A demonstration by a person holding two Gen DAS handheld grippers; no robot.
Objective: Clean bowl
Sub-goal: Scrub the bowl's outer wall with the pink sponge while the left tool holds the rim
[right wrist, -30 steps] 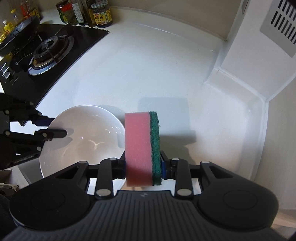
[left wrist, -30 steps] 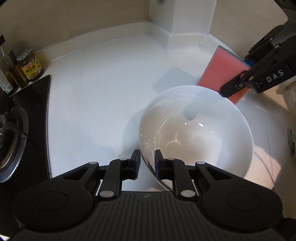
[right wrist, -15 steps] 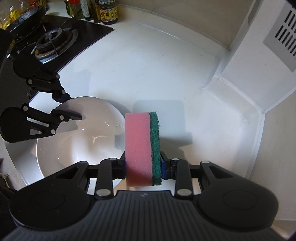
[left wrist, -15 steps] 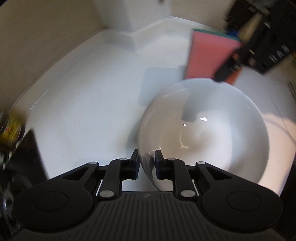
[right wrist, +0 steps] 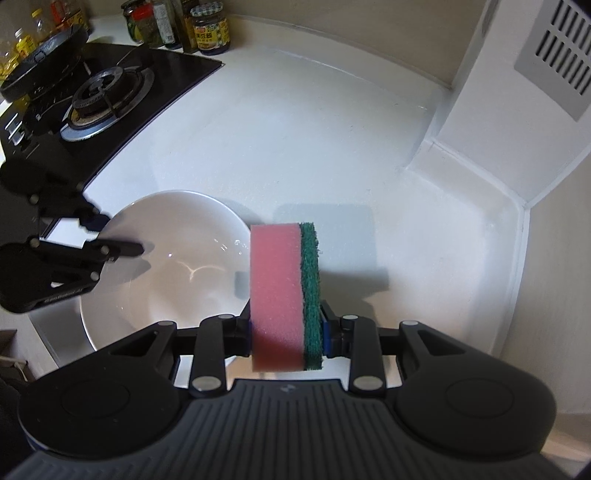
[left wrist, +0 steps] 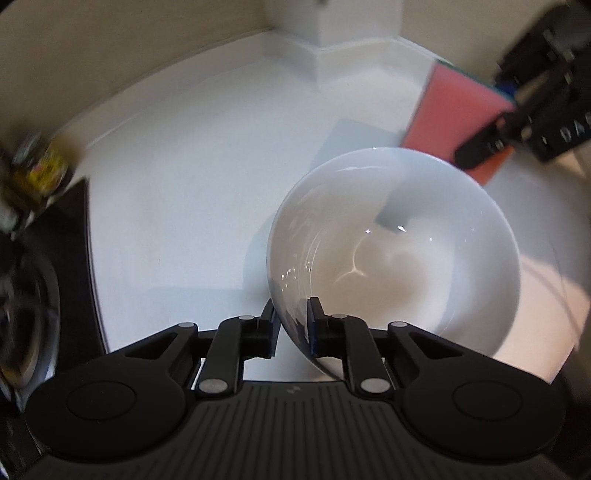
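A white bowl [left wrist: 399, 258] is held by its near rim in my left gripper [left wrist: 291, 326], which is shut on it, one finger inside and one outside. The bowl also shows in the right wrist view [right wrist: 166, 258], with the left gripper [right wrist: 114, 236] at its left rim. My right gripper [right wrist: 286, 332] is shut on a pink sponge with a green scouring side [right wrist: 282, 295], held upright just right of the bowl. In the left wrist view the sponge [left wrist: 461, 122] sits beyond the bowl's far rim, with the right gripper [left wrist: 491, 147] on it.
A white counter [right wrist: 314, 147] runs to a white corner pillar [right wrist: 498, 92]. A black gas hob [right wrist: 107, 88] lies to the left, with jars and bottles [right wrist: 210, 33] behind it and a dark pan [right wrist: 40, 62] at the far left.
The left gripper swung with the bowl, first toward the corner and then back left, so the hob and jars are in its view again. The sponge stays beside the bowl's rim.
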